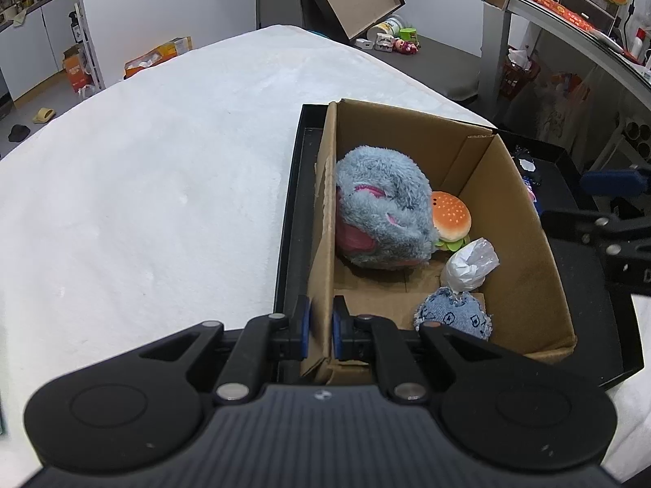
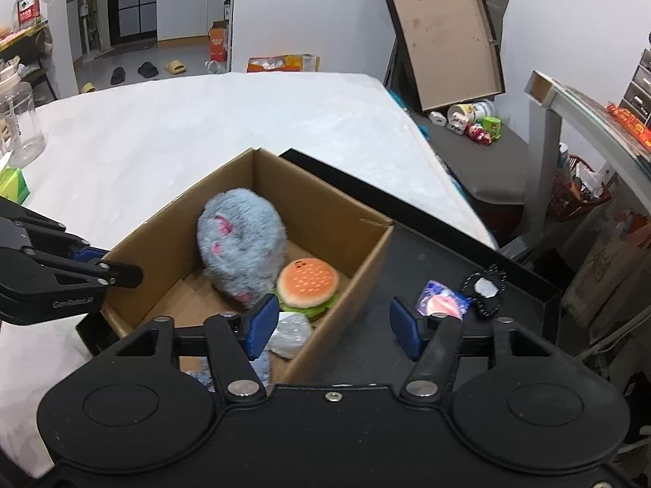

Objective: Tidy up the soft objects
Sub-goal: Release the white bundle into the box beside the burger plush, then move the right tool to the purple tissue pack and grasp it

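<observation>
The box [image 1: 525, 244] is crowded at its left and near parts by the plush [image 1: 382, 211], burger [image 1: 451, 217] and bag [image 1: 470, 266]; its far right corner stays free.

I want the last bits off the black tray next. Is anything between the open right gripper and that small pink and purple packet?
Nothing visible blocks it. The right gripper hangs open above the cardboard box's right wall; the pink and purple packet lies bare on the black tray, just beyond the right finger.

White-covered table [image 2: 171, 130]: black tray [image 2: 447, 252] at its edge, clear jar [image 2: 20, 122] + green pack [image 2: 12, 183] far side.
</observation>
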`<state>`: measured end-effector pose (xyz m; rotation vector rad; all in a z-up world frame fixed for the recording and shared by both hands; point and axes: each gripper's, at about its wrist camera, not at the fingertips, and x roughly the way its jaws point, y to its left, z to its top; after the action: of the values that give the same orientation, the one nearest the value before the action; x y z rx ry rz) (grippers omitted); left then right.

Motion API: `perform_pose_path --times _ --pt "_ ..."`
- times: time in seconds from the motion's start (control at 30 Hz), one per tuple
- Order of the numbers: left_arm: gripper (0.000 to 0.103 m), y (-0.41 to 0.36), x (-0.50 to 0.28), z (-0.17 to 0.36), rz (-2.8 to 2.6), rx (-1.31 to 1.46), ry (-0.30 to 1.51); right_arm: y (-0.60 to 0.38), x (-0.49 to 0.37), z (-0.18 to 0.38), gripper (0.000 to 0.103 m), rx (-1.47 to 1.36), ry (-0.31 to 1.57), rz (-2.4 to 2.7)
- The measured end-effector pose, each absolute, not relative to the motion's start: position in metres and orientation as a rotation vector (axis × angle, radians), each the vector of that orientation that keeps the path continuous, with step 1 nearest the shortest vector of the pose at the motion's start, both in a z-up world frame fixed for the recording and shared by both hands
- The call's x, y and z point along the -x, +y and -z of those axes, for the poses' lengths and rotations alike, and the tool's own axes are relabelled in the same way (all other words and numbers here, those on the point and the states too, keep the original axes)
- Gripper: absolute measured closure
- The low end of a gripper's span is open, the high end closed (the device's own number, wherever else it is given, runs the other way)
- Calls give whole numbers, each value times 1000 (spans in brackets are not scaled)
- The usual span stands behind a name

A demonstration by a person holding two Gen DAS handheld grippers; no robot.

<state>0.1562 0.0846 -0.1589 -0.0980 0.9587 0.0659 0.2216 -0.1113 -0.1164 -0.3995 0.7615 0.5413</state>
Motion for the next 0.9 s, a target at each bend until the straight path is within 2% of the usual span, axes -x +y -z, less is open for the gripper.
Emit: perform_pose_path --times 0.17,0.47,0.63,0.8,0.9 --pt "93 79 -157 157 -80 69 964 -124 -229 114 33 410 735 -553" --pt "88 65 -162 156 -111 -1 982 -145 -245 120 29 361 694 -558" --pt "76 59 -168 158 -124 -16 1006 -158 -249 137 29 316 699 -575" --pt "58 51 -172 157 -137 -39 1004 -170 -257 153 29 280 718 -571" --pt "53 45 -175 158 -154 -57 1008 -178 -266 162 29 249 719 -551"
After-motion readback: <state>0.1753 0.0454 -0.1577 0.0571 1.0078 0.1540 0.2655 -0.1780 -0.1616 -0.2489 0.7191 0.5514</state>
